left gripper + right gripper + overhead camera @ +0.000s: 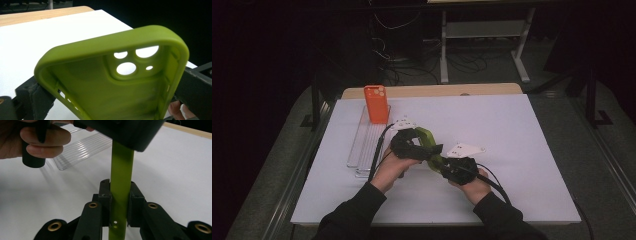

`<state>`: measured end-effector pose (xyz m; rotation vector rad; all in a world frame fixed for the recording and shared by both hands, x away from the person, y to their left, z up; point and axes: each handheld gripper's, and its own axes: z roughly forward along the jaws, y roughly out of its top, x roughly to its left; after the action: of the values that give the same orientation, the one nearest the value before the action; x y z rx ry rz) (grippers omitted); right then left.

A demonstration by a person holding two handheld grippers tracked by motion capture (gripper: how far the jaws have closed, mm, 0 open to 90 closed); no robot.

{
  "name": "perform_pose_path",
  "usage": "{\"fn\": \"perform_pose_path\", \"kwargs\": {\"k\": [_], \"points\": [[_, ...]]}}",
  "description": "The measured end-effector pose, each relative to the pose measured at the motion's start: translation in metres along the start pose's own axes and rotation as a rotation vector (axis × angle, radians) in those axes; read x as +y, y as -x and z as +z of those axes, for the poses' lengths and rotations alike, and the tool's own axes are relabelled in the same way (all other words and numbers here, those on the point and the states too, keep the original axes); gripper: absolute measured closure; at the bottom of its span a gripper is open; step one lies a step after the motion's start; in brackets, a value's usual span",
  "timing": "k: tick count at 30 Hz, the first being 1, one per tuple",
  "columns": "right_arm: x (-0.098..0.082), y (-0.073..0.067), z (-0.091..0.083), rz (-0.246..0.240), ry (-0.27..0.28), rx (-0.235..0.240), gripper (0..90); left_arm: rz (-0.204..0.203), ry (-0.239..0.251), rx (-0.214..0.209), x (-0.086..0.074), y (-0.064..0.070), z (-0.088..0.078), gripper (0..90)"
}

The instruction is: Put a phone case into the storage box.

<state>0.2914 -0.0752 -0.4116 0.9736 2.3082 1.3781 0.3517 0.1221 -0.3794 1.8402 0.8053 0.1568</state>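
**Green case clamped at both ends, above the white mat**

You've got the green phone case (pixel 428 141) held up off the white mat (pixel 522 150), between your two grippers, a little on your side of the mat's middle. Your right gripper (pixel 120 195) has its jaws nearly closed, and the pads are pressed flat on both faces of the case's thin edge, which runs straight up between them in the right gripper view. Your left gripper (pixel 110 87) is spread wide across the case's width: one black pad sits against the left rim, the other against the right rim, and the case's hollow inside faces that camera, with its camera cut-outs showing white mat through them. So that's a grip on both sides, the case bridging from one tool to the other.

In the high view, your left hand (pixel 393 167) and right hand (pixel 472 186) sit close together, gripper bodies almost touching. Farther back on the left of the mat lies the clear ribbed tray (pixel 368 145), and the orange phone case (pixel 376 104) stands upright at its far end, well apart from the green one.
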Motion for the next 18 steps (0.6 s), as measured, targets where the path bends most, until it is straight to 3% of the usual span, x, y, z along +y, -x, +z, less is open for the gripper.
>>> {"fn": "perform_pose_path", "kwargs": {"k": [1,4,5,9,12,14,18], "points": [[-0.0002,-0.0002,0.0002,-0.005,-0.001,-0.001,75.5,0.014,0.01,0.011,0.0001,-0.0005,-0.0019,6.0],[-0.0001,-0.0004,0.0005,-0.009,0.002,-0.003,75.5,-0.002,0.03,0.007,-0.0013,0.0007,-0.0024,8.7],[-0.0002,-0.0006,0.0007,-0.01,0.001,-0.006,75.5,0.031,0.03,0.011,-0.001,-0.0001,-0.0029,9.1],[-0.0013,-0.0004,0.0011,-0.012,-0.006,-0.01,75.4,0.039,0.031,0.008,-0.0013,0.0028,-0.0026,11.4],[-0.0014,-0.0007,0.0015,-0.012,-0.01,-0.012,74.8,0.025,0.029,0.013,-0.0014,0.0049,-0.0025,12.2],[-0.0017,-0.0008,0.0023,-0.011,-0.017,-0.003,70.2,0.031,0.019,0.012,-0.0013,0.0058,-0.0021,12.6],[-0.001,0.0017,0.0004,-0.014,-0.029,0.008,48.2,0.054,0.004,0.022,-0.0017,0.0053,-0.0009,12.9]]}}
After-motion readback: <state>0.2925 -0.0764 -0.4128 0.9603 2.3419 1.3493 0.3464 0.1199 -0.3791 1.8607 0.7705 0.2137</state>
